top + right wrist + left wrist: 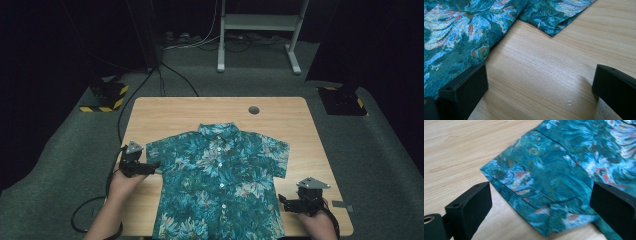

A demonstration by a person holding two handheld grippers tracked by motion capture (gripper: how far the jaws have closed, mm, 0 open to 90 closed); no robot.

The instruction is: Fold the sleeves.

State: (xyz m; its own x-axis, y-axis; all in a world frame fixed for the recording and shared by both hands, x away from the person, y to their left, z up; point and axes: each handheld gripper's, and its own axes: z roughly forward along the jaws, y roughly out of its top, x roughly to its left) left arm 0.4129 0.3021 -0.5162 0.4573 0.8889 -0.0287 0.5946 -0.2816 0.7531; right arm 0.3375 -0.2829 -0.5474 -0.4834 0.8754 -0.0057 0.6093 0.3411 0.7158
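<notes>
High view shows the shirt (220,182) flat and unfolded, left gripper (152,167) gaping at its sleeve (534,185), right gripper (283,201) gaping beside its hem; folding looks barely begun.

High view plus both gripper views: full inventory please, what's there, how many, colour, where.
Shirt: 1, teal floral print, flat and buttoned on the table, collar away from the person.
Table: 1, light wood, centre of the room.
Hole: 1, dark, round, in the table's far edge.
Grey tab: 1, at the table's right edge.
Hazard-striped bases: 2, black and yellow, on the floor left and right of the table.
White frame: 1, on the floor behind the table.
Carpet: grey, around the table.
Left gripper: 1, black, open around the sleeve hem.
Right gripper: 1, black, open over bare wood beside the shirt.
Hands: 2, at the near edge.
</notes>
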